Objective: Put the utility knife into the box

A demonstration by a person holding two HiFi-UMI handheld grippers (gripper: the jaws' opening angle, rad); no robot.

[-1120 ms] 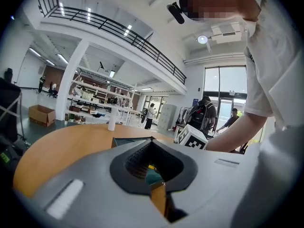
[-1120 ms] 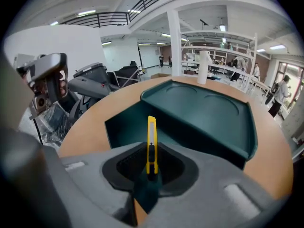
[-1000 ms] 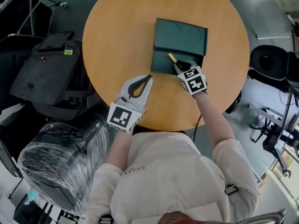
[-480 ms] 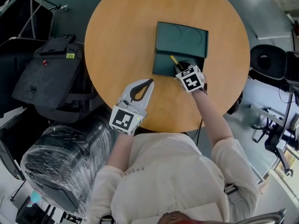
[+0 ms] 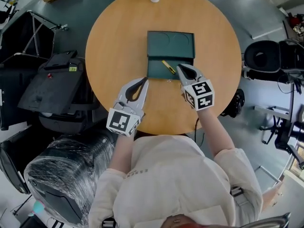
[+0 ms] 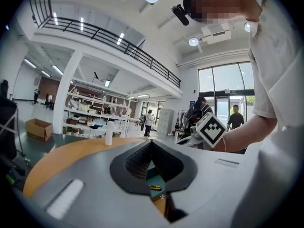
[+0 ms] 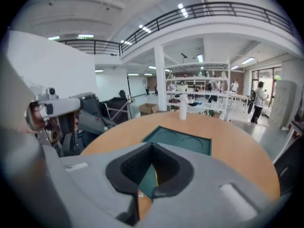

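Knife (image 5: 167,66) lies inside the green box (image 5: 171,44), in its near half at the middle of the worktop (image 5: 114,42), with its long axis running from 10 to 4 o'clock. The right tongs (image 5: 180,67), tips closed together on nothing, stand just beside the knife at its 3 o'clock and are the nearer pair. The left tongs (image 5: 145,80), likewise closed and empty, stand off the box at the knife's 8 o'clock. The placement appears done.

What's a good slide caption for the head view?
Utility knife lying in the open green box on a round table, left claw and right claw shut and empty nearby.
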